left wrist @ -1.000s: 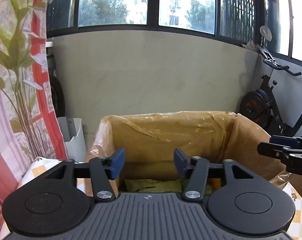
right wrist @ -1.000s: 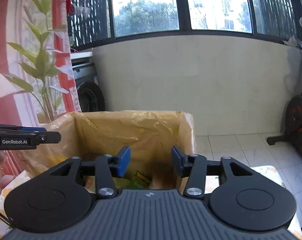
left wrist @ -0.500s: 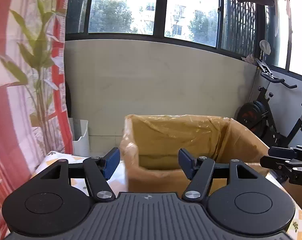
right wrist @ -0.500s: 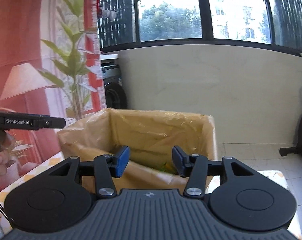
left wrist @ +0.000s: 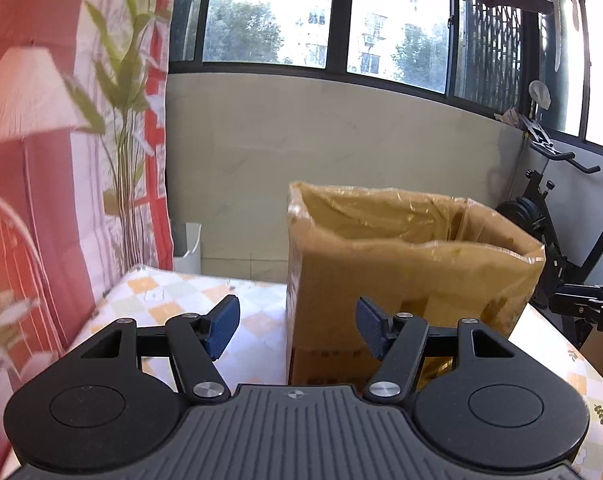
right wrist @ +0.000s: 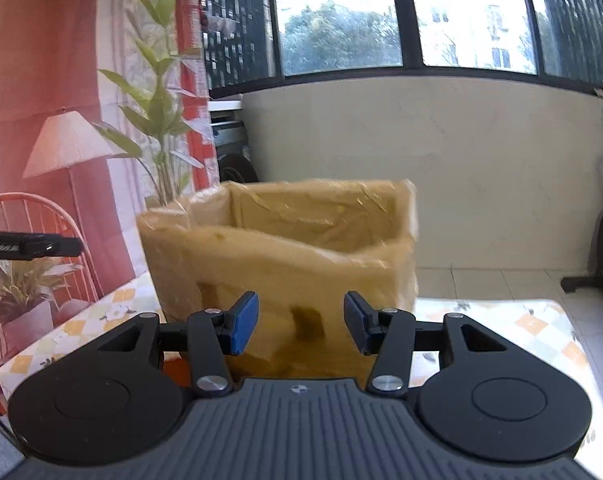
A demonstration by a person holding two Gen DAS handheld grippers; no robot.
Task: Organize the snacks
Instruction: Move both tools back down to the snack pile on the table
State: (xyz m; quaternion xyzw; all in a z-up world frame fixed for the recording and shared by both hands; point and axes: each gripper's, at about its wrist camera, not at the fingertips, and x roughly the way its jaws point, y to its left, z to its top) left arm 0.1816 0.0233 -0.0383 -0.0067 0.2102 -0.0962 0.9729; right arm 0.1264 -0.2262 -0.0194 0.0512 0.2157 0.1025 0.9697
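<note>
We held both black two-finger grippers, left [left wrist: 297, 328] and right [right wrist: 300, 329], unclenched and empty before the plastic-lined brown cardboard snack box [left wrist: 413, 276], which a careless return might topple.

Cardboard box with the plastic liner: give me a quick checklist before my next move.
1. Brown cardboard box lined with clear plastic upright on the checked tablecloth: ok.
2. Box mouth open and unobstructed: ok.
3. Left gripper empty: ok. Its jaws have just been opening and stand apart with nothing between the blue pads.
4. Right gripper empty: ok; jaws apart, nothing held.
5. Both grippers clear of the box: ok; it stands beyond the fingertips in both wrist views.
6. Snacks to sort located: cannot tell; none shows on the cloth, and the box's inside is hidden from here.
</note>
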